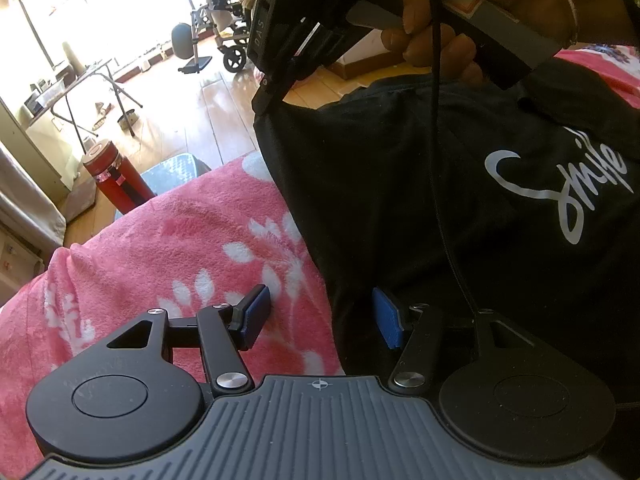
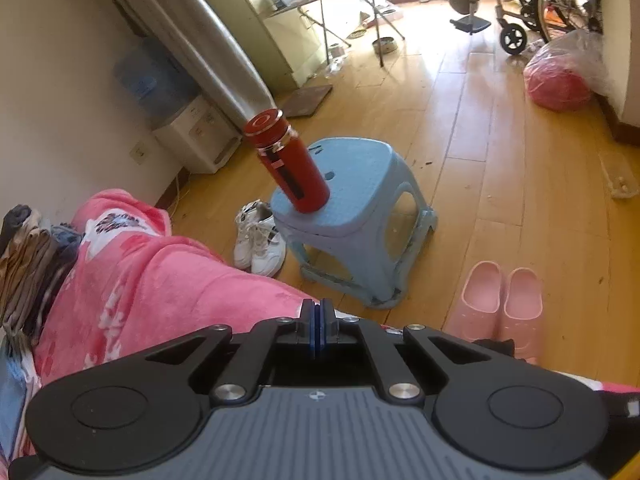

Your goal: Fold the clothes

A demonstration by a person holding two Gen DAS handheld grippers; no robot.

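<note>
- The black cotton T-shirt with white "Smile" lettering (image 1: 460, 184) lies spread on the pink floral fleece blanket (image 1: 180, 248) covering the bed.
- The left hand-held gripper (image 1: 320, 316) hangs partly open at the shirt's near edge; one blue pad rests over the blanket and the other over the black cloth, neither gripping.
- The right hand-held gripper (image 2: 316, 330) has its blue pads pressed flat together. In the left wrist view its tip sits at the shirt's far corner, apparently pinching the hem, though the cloth between the pads cannot be seen.
- I judge this the start of a fold, with corners being taken up.
- Next, the left needs to close on the near edge so both can lift together and carry the cloth across the shirt.
</note>
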